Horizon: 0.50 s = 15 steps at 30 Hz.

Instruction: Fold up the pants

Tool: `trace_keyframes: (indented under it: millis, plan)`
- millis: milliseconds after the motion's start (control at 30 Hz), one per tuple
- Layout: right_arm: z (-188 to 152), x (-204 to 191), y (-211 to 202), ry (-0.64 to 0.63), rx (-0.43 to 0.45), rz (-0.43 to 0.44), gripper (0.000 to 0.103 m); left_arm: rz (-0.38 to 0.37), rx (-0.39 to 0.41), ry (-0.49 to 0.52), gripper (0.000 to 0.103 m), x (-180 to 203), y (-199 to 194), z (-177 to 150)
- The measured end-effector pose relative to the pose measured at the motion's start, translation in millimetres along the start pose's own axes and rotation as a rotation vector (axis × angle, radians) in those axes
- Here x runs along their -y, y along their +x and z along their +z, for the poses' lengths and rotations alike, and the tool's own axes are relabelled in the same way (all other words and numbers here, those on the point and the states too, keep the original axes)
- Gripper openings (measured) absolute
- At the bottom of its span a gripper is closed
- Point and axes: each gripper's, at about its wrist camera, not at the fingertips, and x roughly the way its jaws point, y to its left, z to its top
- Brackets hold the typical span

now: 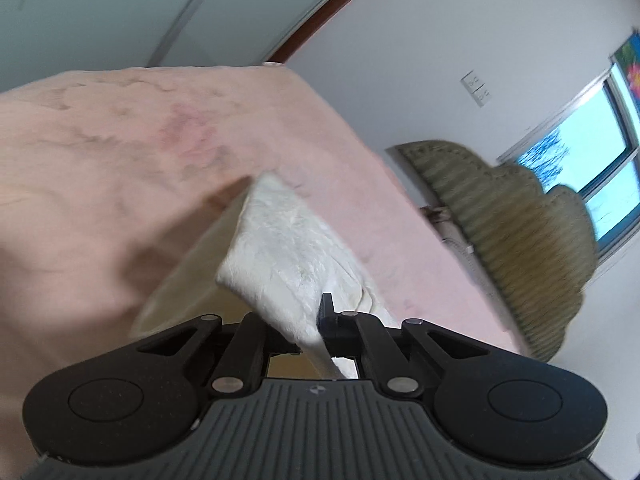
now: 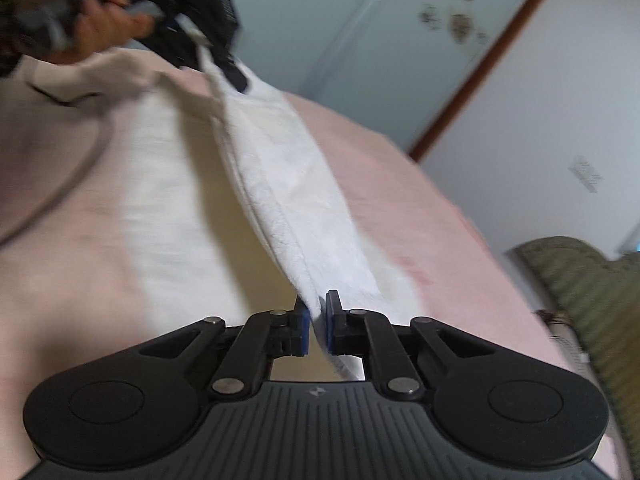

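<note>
White pants are stretched in the air above a pink bed sheet, with more of their cloth lying flat on the sheet at the left. My right gripper is shut on one end of the raised edge. At the far end my left gripper, held by a hand, is shut on the same edge. In the left wrist view the left gripper pinches a bunched white fold of the pants, which hides its left finger.
The pink bed sheet fills the left wrist view. A green ribbed cushion, also in the right wrist view, lies beyond the bed's right edge. A window, white wall and sliding wardrobe doors stand behind.
</note>
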Motion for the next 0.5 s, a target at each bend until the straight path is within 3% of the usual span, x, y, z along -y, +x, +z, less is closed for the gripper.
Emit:
trace_keyframes:
  millis: [133, 267, 367, 500]
  plan:
    - [1, -14, 4, -0.003, -0.021, 0.063, 0.008, 0.098, -0.007, 0.062, 0.006, -2, -3, -16]
    - [-2, -21, -3, 0.023, -0.016, 0.087, 0.008, 0.123, 0.026, 0.132, 0.008, 1, -9, -22]
    - [-5, -18, -1, 0.064, -0.019, 0.111, 0.007, 0.158, -0.005, 0.122, 0.011, 1, 2, -23]
    - [-5, -25, -7, 0.087, -0.001, 0.128, 0.008, 0.179, 0.017, 0.146, 0.011, 2, 3, -23]
